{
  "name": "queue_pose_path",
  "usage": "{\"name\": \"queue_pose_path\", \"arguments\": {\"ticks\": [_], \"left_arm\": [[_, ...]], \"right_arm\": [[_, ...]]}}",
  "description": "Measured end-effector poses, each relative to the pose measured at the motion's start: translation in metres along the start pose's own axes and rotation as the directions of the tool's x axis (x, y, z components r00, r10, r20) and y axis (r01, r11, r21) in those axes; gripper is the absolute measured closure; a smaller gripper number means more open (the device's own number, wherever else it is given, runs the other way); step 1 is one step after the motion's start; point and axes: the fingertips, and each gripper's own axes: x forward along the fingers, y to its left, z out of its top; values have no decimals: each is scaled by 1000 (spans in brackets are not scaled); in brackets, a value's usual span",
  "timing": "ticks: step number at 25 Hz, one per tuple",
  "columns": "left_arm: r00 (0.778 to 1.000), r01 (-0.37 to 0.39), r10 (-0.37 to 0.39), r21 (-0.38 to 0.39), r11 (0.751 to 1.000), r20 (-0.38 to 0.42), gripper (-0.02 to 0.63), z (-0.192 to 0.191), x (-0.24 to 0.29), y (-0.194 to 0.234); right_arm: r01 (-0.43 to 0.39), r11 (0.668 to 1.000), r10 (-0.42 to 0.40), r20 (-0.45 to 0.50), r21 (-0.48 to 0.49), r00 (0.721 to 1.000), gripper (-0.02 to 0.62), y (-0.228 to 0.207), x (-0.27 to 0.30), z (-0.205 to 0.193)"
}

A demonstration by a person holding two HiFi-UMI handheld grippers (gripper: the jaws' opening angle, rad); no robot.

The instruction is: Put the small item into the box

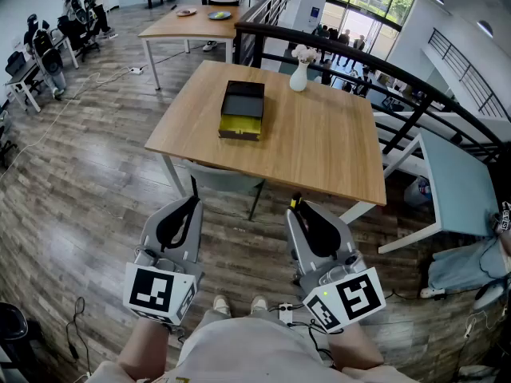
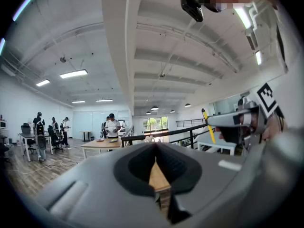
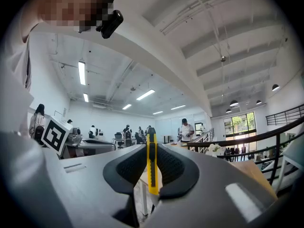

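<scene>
The right gripper (image 1: 297, 207) is closed on a yellow utility knife (image 3: 152, 161). The left gripper (image 1: 193, 194) is closed and holds nothing. Far ahead on the wooden table (image 1: 319, 146) lies the black-and-yellow box (image 1: 242, 108), with a white vase (image 1: 299, 76) beyond it to the right.

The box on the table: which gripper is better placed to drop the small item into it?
Right. The right gripper is shut on the yellow utility knife; the left gripper is shut on nothing. The box lies ahead of both.
</scene>
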Motion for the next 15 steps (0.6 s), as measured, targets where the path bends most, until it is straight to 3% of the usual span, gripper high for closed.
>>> {"name": "queue_pose_path", "arguments": {"ticks": [15], "left_arm": [[1000, 16, -16, -9, 1000, -20, 603, -12, 10, -4]], "right_arm": [[23, 1000, -22, -8, 11, 1000, 531, -11, 6, -9]]}}
